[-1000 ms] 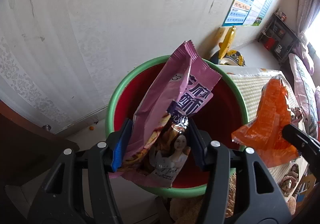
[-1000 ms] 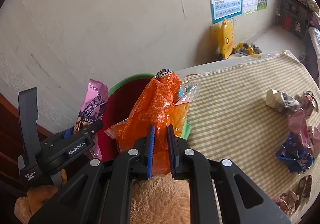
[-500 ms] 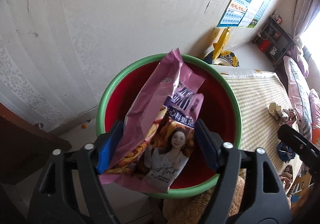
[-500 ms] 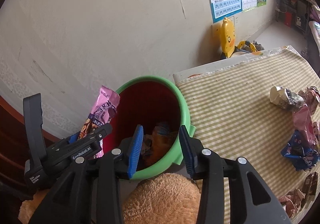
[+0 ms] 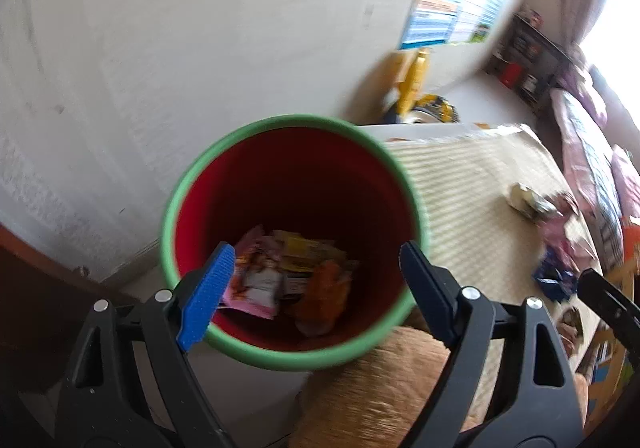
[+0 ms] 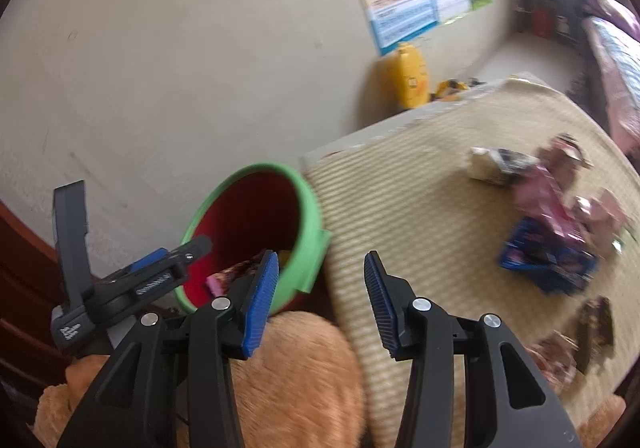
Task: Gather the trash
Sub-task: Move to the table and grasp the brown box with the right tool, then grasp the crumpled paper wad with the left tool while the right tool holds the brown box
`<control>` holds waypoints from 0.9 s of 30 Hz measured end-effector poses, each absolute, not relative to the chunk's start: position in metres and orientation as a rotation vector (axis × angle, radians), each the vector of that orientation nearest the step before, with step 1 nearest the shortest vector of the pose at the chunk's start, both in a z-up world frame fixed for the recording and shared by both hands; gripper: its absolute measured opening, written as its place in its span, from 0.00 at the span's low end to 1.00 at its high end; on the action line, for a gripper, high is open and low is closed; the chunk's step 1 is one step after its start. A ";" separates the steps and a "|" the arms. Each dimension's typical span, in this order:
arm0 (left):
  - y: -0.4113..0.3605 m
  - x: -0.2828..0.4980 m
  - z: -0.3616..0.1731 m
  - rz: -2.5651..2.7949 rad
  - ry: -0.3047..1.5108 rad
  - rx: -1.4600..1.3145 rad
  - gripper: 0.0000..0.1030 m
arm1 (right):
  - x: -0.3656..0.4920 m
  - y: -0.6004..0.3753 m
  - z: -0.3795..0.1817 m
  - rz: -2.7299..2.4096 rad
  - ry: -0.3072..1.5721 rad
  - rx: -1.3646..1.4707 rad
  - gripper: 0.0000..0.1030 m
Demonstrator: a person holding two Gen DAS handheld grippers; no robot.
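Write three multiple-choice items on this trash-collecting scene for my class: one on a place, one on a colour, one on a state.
1. Where does the pink snack wrapper lie?
A. inside the bin
B. on the mat
C. in the left gripper

2. What colour is the bin rim?
A. blue
B. green
C. yellow

3. How does the right gripper stand?
A. shut on a wrapper
B. shut, empty
C. open, empty

Answers: 1 A, it rests at the bin's bottom beside the orange wrapper; 2 B, green rim around a red inside; 3 C, wide gap between bare fingers.

Checked-cloth table (image 6: pixel 420 207) with scattered wrappers (image 6: pixel 548 248)
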State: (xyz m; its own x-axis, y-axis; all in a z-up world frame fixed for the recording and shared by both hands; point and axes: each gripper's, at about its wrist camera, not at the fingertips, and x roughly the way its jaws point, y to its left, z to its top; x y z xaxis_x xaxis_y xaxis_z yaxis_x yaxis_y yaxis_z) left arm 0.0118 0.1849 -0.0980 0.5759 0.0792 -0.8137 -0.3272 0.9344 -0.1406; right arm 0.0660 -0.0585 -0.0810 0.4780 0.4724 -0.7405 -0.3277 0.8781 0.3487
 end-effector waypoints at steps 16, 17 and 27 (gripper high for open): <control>0.009 0.013 -0.089 -0.212 1.028 -0.183 0.80 | 0.065 -0.253 -0.149 -0.002 1.085 0.223 0.49; -0.001 0.012 -0.092 -0.232 1.040 -0.175 0.80 | 0.066 -0.254 -0.156 -0.003 1.097 0.216 0.49; -0.078 0.009 -0.118 -0.321 1.134 -0.043 0.80 | 0.055 -0.271 -0.182 0.043 1.129 0.245 0.13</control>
